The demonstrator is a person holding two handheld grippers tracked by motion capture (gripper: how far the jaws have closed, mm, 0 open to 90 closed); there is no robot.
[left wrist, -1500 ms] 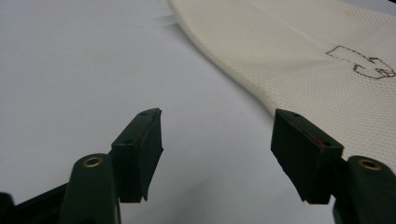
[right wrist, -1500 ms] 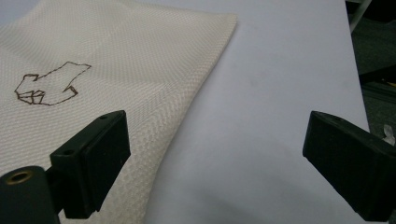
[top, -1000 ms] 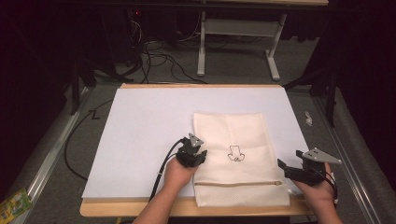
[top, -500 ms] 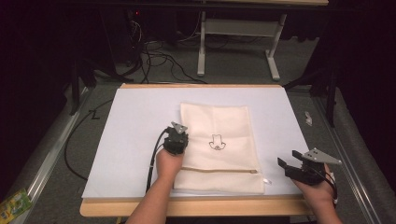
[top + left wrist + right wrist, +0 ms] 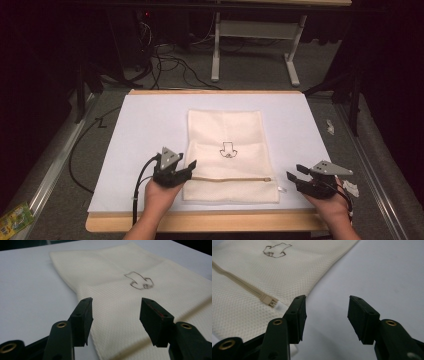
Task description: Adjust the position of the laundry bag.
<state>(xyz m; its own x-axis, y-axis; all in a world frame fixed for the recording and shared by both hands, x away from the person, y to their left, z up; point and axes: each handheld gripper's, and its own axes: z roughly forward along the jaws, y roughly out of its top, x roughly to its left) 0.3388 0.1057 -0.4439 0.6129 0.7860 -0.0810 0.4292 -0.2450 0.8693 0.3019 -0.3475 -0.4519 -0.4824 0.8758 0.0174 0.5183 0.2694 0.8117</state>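
a cream mesh bag (image 5: 228, 155) lies flat on the white-covered desk (image 5: 140, 125) between the two tools, a small dark outline print (image 5: 229, 149) at its middle and a tan zipper (image 5: 230, 179) running across near the end closest to them.

Dark room, grey carpet floor (image 5: 55, 165), white-legged desk frame (image 5: 255, 50) behind, tangled cables (image 5: 165, 57), wooden table edge (image 5: 210, 92)

We can read no words, numbers or brand names anywhere; the one mark we find is a small dark outline drawing (image 5: 228, 149) on the cream mesh bag (image 5: 230, 150); it is blurred in the left gripper view, and may be a little logo, though we cannot make out any letters.
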